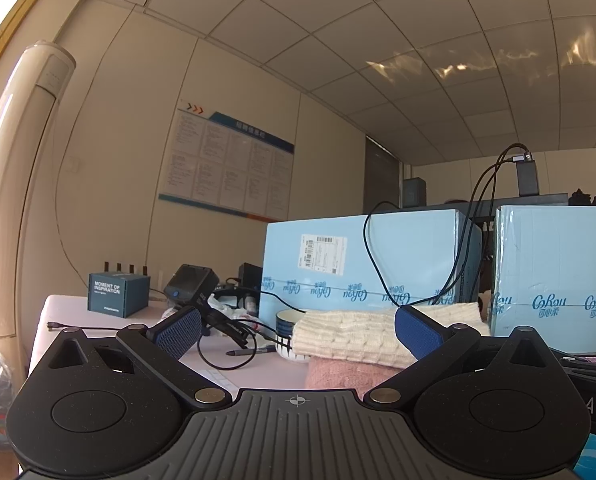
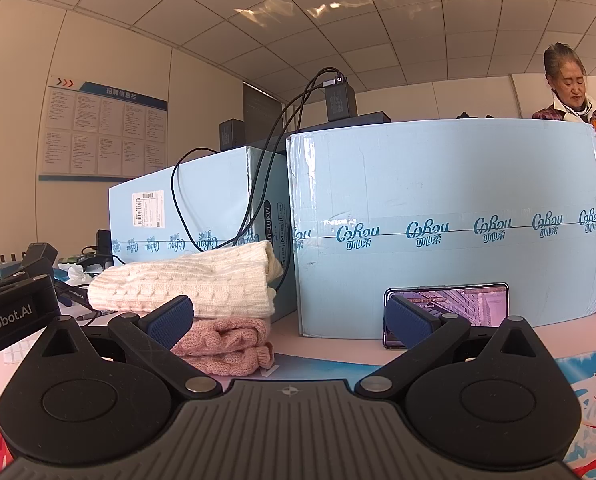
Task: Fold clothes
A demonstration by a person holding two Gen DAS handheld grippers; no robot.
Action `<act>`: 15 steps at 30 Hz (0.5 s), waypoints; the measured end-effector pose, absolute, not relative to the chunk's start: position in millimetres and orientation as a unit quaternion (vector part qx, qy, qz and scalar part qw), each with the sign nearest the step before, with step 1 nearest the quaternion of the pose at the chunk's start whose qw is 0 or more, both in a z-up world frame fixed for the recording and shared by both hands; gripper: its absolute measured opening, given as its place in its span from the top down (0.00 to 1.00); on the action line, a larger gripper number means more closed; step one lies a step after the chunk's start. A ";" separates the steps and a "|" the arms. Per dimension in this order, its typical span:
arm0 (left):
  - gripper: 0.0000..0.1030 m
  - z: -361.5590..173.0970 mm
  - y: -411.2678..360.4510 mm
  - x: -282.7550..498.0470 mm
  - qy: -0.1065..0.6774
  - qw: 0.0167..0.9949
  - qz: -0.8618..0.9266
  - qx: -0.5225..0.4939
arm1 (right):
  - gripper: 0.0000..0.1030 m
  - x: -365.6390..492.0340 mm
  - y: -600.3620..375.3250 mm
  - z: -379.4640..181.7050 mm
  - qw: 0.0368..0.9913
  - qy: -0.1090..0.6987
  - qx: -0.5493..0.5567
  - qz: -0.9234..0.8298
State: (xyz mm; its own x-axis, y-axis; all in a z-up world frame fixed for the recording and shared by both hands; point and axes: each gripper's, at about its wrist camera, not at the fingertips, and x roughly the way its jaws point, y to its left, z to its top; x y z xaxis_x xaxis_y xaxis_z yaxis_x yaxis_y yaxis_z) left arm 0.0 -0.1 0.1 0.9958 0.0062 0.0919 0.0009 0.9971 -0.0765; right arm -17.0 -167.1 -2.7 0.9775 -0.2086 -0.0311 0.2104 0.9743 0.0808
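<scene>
A folded cream knit sweater [image 2: 189, 284] lies on top of a folded pink knit sweater [image 2: 225, 344] on the table, in front of the pale blue boxes. The same stack shows in the left wrist view: cream sweater [image 1: 350, 334] over pink sweater [image 1: 346, 376]. My left gripper [image 1: 298, 334] points level at the stack, open wide, with nothing between its blue pads. My right gripper [image 2: 293, 320] is also open and empty; the stack sits just beyond its left pad [image 2: 169, 320].
Two pale blue cartons [image 2: 450, 216] [image 1: 362, 264] stand behind the stack, cables draped over them. A phone [image 2: 458, 308] leans on the right carton. A bowl [image 1: 287, 330], pen, cables and a small dark box [image 1: 115, 294] crowd the left. A person [image 2: 570, 88] stands behind the boxes.
</scene>
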 end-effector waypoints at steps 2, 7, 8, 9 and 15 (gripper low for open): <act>0.00 0.3 -0.3 0.1 -0.045 0.998 0.001 -0.038 | 0.00 -17.0 -167.0 -2.8 0.993 0.011 0.042 -0.105; 0.00 0.8 -0.6 0.2 -0.041 0.998 0.000 -0.038 | 0.00 -17.2 -166.8 -2.9 0.993 0.011 0.042 -0.105; 0.00 0.9 -0.7 0.2 -0.040 0.998 -0.001 -0.038 | 0.00 -17.2 -166.7 -2.9 0.993 0.011 0.042 -0.105; 0.00 0.9 -0.8 0.2 -0.039 0.999 -0.001 -0.038 | 0.00 -17.2 -166.5 -3.0 0.993 0.012 0.042 -0.105; 0.00 -1.7 0.1 3.6 -0.040 0.998 -0.003 -0.038 | 0.00 -17.9 -165.0 -3.0 0.993 0.013 0.042 -0.105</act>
